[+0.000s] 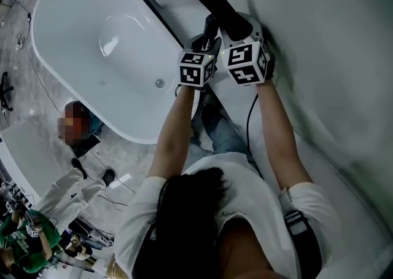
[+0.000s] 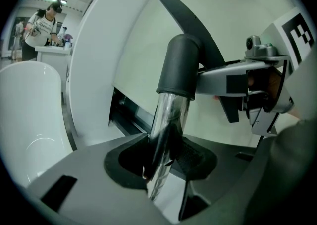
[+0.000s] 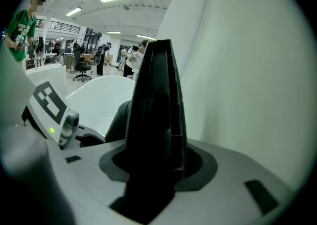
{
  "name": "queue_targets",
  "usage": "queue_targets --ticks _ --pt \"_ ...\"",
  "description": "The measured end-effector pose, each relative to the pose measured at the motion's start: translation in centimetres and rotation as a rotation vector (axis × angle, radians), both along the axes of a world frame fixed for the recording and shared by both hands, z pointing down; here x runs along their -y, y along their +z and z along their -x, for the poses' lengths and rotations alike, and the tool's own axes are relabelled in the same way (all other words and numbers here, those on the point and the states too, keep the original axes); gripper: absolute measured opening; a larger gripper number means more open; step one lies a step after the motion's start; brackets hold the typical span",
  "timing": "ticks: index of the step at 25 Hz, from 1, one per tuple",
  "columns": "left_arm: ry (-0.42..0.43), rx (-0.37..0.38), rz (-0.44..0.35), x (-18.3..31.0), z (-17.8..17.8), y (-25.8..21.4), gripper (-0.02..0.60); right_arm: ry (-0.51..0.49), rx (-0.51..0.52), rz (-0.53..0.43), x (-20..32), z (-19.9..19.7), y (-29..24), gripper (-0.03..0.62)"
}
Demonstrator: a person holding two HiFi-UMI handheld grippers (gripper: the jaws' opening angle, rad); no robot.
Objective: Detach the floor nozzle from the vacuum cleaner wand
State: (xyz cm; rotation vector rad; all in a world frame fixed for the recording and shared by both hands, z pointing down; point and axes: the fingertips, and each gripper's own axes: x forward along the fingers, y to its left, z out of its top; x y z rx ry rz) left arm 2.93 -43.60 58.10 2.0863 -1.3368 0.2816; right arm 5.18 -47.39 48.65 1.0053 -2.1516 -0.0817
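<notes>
Gripping stage, separation pending: left tongs [image 2: 166,159] clamped on chrome wand [image 2: 166,120]; right tongs [image 3: 153,169] clamped on black floor nozzle [image 3: 156,100], upper centre of head view, beside white bathtub [image 1: 92,38]. Floor nozzle apparently still joined to wand; pull-apart remains.

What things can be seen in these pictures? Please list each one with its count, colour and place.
floor nozzle: one, black, held in the right gripper.
wand: one, chrome with a dark grey collar, held in the left gripper.
bathtub: one, white, left of both grippers.
bystanders: two, one in white, one in green, lower left.
left gripper: one, grey, fingers shut on the wand.
right gripper: one, grey, fingers shut on the floor nozzle.
</notes>
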Motion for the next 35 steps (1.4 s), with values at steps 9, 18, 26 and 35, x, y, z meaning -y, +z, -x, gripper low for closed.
queue_targets --ticks 9,18,26,35 --pt "0.016 0.008 -0.034 -0.3 -0.5 -0.6 0.156 0.004 -0.005 0.033 -0.5 -0.4 -0.6 0.204" --pt "0.003 0.025 -0.072 -0.4 -0.1 -0.5 0.152 0.033 -0.034 0.057 -0.6 -0.4 -0.6 0.204" --pt "-0.028 0.030 -0.106 -0.4 0.0 -0.2 0.152 0.045 -0.060 0.021 -0.9 -0.5 -0.5 0.204" --pt "0.018 0.019 -0.159 -0.1 -0.4 -0.2 0.149 0.058 0.009 0.166 -0.8 -0.9 0.4 0.204"
